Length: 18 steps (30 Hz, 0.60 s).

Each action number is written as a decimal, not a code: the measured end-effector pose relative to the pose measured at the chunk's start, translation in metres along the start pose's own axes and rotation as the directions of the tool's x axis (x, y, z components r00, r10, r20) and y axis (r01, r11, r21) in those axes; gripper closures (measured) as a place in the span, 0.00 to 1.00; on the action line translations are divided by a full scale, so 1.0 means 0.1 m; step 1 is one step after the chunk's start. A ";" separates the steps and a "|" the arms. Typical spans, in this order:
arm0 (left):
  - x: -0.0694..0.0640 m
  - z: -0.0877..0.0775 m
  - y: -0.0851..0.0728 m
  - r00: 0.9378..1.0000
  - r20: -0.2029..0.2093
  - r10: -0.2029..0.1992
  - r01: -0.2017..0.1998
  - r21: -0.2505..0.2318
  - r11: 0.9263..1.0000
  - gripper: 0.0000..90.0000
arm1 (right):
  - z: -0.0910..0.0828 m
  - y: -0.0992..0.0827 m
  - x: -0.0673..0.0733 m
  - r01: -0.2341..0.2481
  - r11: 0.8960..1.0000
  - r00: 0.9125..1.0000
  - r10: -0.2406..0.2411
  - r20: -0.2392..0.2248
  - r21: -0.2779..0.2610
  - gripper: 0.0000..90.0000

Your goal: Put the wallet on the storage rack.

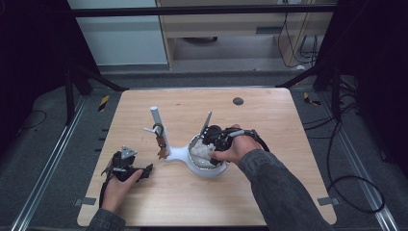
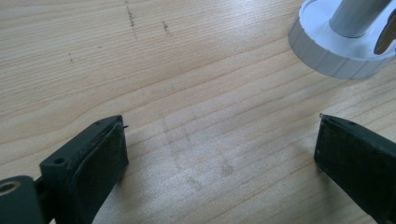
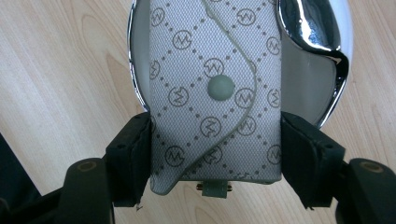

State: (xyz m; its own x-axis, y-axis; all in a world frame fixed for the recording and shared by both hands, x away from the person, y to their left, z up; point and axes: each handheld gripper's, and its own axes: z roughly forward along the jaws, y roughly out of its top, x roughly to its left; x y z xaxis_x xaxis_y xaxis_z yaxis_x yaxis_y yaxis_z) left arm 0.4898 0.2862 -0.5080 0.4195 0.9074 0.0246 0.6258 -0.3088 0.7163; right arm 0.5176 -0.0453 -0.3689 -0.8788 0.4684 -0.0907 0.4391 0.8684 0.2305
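The right gripper [image 3: 215, 154] has its jaws clamped on both edges of a monogrammed key pouch [image 3: 215, 93], holding it over the chrome-rimmed white dish [image 1: 208, 171] of a stand with a post [image 1: 158, 120]. I judge the pouch grasped but not yet set down or lifted clear. The left gripper [image 2: 219, 154] rests on the table [image 1: 269, 125], jaws wide apart, holding nothing

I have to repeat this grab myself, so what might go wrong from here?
1. The right gripper clamps the patterned pouch only at its side edges near the lower end; soft fabric may slip or sag when lifted.
2. The pouch lies in a shiny dish, so lifting could drag or tip the dish.
3. The left gripper sits open, apart from the stand, so nothing steadies it.
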 end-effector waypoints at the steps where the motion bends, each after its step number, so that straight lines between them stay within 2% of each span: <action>1: 0.00 0.00 0.00 1.000 0.001 0.000 0.000 0.001 1.000 0.02 | 0.01 0.01 0.00 0.004 1.000 1.000 -0.004 0.002 0.002 0.35; 18: 0.00 0.00 0.00 1.000 0.001 0.001 -0.001 0.000 1.000 0.02 | 0.07 0.05 -0.03 0.002 1.000 1.000 -0.002 0.013 0.001 0.35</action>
State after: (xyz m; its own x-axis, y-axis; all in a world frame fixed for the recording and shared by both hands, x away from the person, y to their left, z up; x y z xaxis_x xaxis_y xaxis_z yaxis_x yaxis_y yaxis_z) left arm 0.4899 0.2862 -0.5080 0.4209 0.9068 0.0246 0.6254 -0.3097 0.7162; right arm 0.5234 -0.0414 -0.3740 -0.8773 0.4684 -0.1043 0.4370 0.8696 0.2297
